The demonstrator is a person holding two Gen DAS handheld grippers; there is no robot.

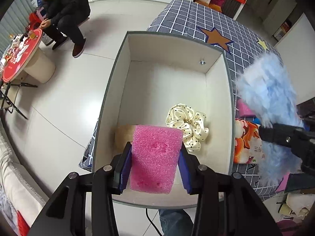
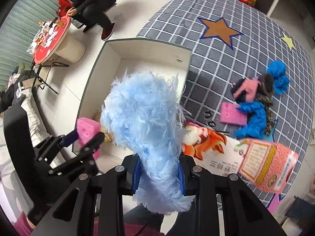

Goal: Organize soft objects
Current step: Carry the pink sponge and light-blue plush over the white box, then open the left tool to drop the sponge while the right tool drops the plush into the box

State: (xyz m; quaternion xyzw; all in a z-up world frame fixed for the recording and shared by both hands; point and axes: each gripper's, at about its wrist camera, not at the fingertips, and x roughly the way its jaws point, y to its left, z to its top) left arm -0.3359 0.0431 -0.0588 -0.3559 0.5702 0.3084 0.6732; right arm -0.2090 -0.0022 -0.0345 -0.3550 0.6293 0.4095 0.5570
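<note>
My left gripper (image 1: 155, 158) is shut on a pink sponge (image 1: 155, 157) and holds it over the near end of the open white box (image 1: 116, 78). A cream polka-dot scrunchie (image 1: 189, 125) lies in the box beside the sponge. My right gripper (image 2: 159, 174) is shut on a fluffy light-blue soft item (image 2: 145, 122), held above the box's right edge; it also shows in the left wrist view (image 1: 269, 96). The left gripper and sponge show in the right wrist view (image 2: 88, 129) at the left.
The box (image 2: 94, 63) sits on a grey checked cloth (image 2: 226, 63). On the cloth lie a pink sponge (image 2: 232, 114), blue fluffy items (image 2: 254, 116), a pink and dark bundle (image 2: 254, 88), a pink netted pack (image 2: 269, 163) and a cartoon-print bag (image 2: 208, 145). A seated person (image 1: 63, 13) and a round table (image 1: 21, 55) are at the far left.
</note>
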